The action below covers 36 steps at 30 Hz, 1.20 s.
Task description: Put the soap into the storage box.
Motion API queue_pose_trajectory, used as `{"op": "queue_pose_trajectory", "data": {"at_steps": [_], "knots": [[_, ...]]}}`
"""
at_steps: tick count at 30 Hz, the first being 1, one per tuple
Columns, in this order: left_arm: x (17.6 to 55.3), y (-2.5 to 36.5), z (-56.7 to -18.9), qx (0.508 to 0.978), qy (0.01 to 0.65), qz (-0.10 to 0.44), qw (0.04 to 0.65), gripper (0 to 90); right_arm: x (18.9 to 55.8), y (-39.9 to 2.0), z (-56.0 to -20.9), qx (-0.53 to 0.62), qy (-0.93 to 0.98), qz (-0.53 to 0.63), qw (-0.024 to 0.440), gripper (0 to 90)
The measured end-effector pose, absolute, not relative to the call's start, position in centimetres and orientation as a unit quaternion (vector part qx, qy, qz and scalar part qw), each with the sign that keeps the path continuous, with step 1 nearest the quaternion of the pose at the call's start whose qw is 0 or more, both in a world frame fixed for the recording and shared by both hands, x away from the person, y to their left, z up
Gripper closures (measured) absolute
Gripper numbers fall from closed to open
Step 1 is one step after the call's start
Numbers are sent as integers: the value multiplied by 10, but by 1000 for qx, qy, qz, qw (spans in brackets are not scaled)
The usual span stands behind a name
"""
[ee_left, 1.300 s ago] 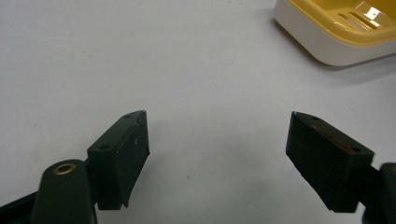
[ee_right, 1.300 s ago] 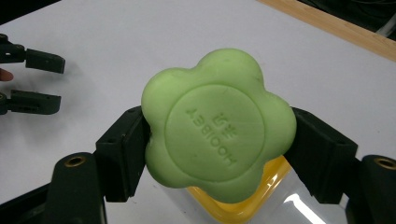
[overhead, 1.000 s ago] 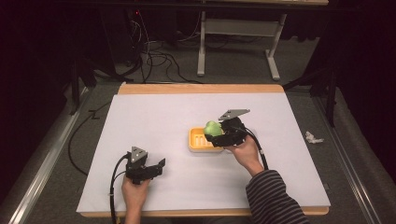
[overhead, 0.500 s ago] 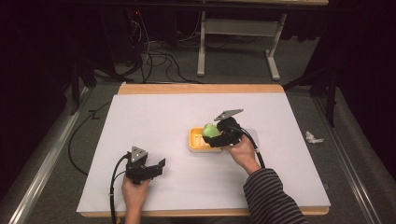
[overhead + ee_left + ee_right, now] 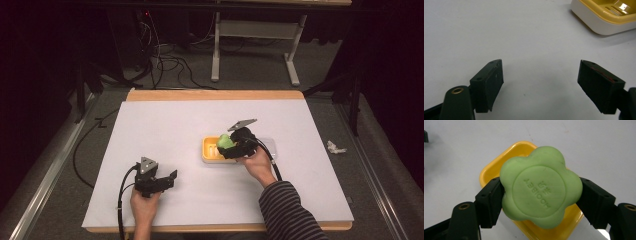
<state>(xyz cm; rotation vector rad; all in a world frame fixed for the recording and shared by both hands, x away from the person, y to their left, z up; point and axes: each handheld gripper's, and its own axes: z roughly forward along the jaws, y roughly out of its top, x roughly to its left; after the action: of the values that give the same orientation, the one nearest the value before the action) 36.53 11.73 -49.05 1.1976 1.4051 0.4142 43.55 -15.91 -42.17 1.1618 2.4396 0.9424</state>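
Looking from above, the right gripper (image 5: pixel 226 148) holds the soap (image 5: pixel 224 141) over the yellow dish (image 5: pixel 210 151). Its own camera shows jaws clamped on rounded lobes; slippery, it could squirt out. The left gripper (image 5: pixel 540 85) rests, jaws apart, nothing between.

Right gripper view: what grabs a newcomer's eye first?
A green flower-shaped soap, clamped in the right tool, hangs over a yellow soap dish. In the high view, that dish sits near the middle of the white table. The left tool is open above bare table at the near left.
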Motion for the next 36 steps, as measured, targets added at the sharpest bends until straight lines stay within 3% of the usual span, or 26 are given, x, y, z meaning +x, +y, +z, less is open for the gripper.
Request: {"op": "queue_pose_trajectory", "data": {"at_steps": [32, 36], "knots": [[365, 116, -491, 516, 600, 176, 586, 216, 444, -150, -440, 408, 860, 280, 125, 264], [365, 116, -491, 515, 599, 176, 587, 216, 443, -150, -436, 415, 850, 297, 135, 310]]}}
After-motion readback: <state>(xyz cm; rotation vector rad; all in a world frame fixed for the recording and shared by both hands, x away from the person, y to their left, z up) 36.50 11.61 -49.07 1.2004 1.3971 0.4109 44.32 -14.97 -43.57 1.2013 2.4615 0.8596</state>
